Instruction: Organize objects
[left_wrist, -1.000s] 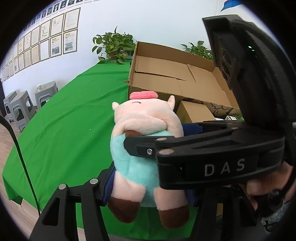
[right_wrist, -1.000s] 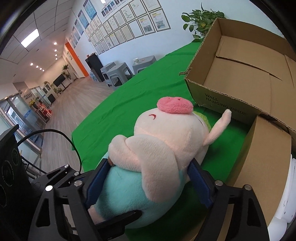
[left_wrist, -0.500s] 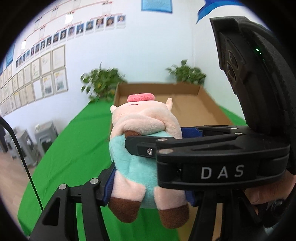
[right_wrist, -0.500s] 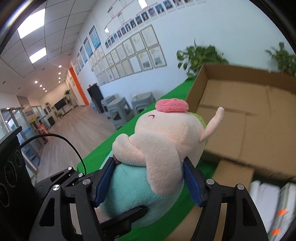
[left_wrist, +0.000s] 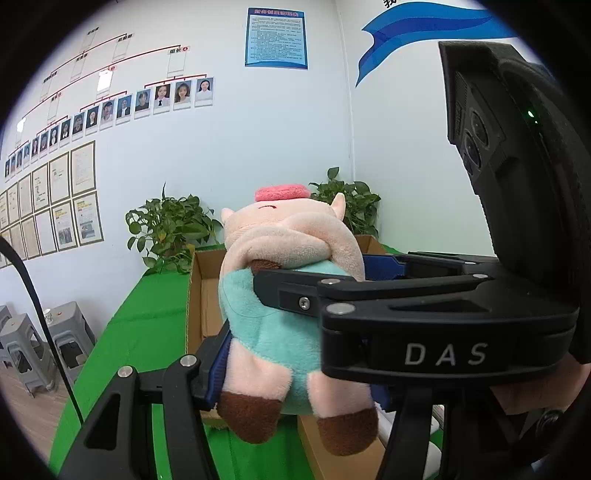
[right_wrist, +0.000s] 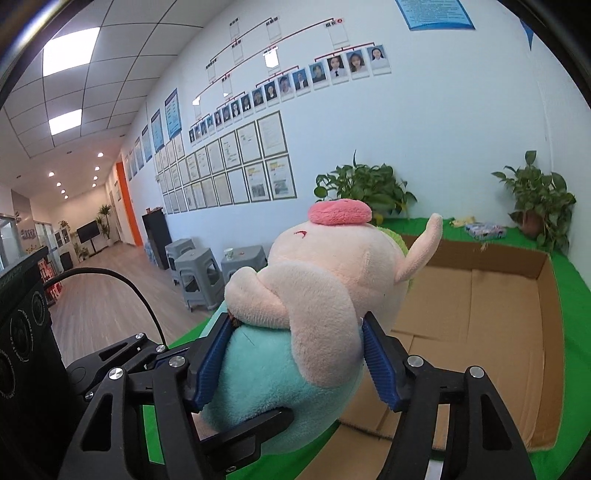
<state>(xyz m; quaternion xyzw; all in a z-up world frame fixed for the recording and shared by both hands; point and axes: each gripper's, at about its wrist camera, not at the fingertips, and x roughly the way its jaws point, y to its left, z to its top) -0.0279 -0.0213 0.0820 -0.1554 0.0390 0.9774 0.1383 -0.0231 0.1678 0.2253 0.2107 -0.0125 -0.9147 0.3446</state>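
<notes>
A plush pig with pink head, teal body and brown feet is held in the air by both grippers. My left gripper is shut on its teal body from both sides. My right gripper is shut on the same plush pig, blue pads pressing its belly. The right gripper's black body crosses the left wrist view in front of the toy. An open, empty cardboard box lies on the green table just behind and below the toy; it also shows in the left wrist view.
Two potted plants stand at the table's far edge by the white wall. A small packet lies behind the box. A smaller cardboard box sits below the toy. Grey stools stand on the floor at left.
Both grippers have lifted the plush pig higher and tilted upward; the box has dropped lower in both views and more wall shows. The grip on the toy is unchanged.
</notes>
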